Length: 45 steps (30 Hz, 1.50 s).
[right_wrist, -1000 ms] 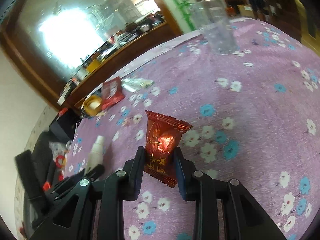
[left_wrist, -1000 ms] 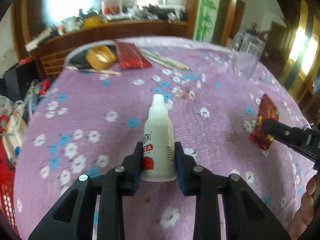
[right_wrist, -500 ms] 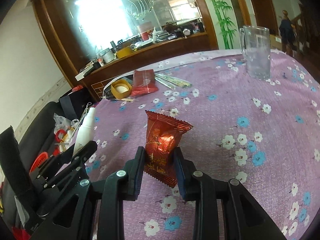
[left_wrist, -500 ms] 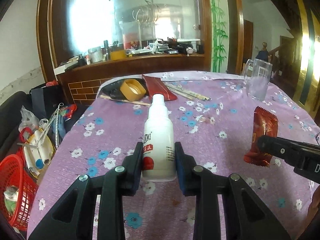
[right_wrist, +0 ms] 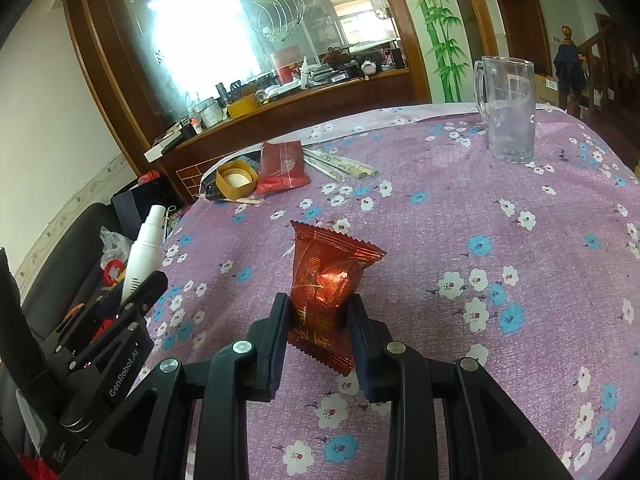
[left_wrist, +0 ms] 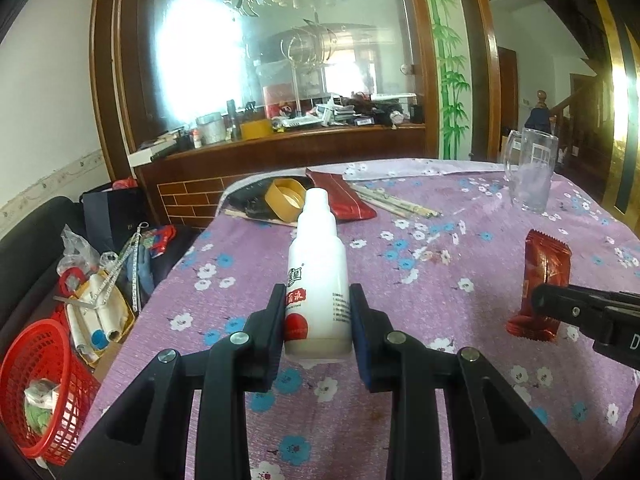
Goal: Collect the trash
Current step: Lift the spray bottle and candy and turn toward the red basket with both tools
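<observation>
My left gripper (left_wrist: 318, 320) is shut on a white plastic bottle (left_wrist: 316, 276) with a red label, holding it upright above the purple flowered tablecloth (left_wrist: 440, 280). My right gripper (right_wrist: 318, 320) is shut on a red foil snack wrapper (right_wrist: 326, 280), lifted off the cloth. In the left wrist view the wrapper (left_wrist: 544, 280) and the right gripper's fingers (left_wrist: 576, 312) show at the right. In the right wrist view the bottle (right_wrist: 142, 254) and the left gripper's fingers (right_wrist: 136, 300) show at the left.
A glass mug (left_wrist: 530, 170) stands at the table's far right. A yellow tape roll (left_wrist: 284, 198), a red packet (left_wrist: 340, 196) and chopsticks (left_wrist: 396, 202) lie at the far edge. Left of the table on the floor stand a red basket (left_wrist: 36, 384) and clutter (left_wrist: 100, 304).
Both grippers have lifted and tilted up with their objects, so the views now show the mirror and sideboard. The bottle and wrapper stay gripped.
</observation>
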Each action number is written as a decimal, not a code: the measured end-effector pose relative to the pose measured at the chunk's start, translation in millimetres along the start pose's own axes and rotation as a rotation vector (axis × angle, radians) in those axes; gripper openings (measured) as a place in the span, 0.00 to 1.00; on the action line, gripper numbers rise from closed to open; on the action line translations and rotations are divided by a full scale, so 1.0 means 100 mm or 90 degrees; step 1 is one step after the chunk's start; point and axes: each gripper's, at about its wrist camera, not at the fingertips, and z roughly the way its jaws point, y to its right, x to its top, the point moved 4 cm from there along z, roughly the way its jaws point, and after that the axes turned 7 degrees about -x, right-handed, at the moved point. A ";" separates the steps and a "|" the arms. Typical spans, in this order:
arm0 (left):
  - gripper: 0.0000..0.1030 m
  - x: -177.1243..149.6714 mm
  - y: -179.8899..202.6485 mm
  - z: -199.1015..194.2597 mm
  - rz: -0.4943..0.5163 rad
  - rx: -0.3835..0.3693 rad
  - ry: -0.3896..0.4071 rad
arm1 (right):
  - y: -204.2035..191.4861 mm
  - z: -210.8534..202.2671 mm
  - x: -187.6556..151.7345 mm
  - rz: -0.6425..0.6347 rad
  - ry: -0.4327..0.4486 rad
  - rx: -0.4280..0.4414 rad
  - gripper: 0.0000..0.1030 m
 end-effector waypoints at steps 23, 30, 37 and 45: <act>0.28 0.06 0.01 -0.08 0.014 0.022 0.025 | 0.02 0.00 -0.01 -0.003 0.001 -0.002 0.31; 0.28 0.07 -0.03 -0.10 0.012 0.025 0.028 | 0.02 0.00 0.00 -0.005 0.004 -0.002 0.31; 0.28 0.07 -0.07 -0.10 0.015 0.031 0.024 | -0.01 -0.02 0.01 -0.005 0.011 -0.006 0.31; 0.28 0.07 -0.10 -0.10 0.009 0.027 0.025 | 0.00 -0.03 0.01 -0.005 0.012 -0.010 0.31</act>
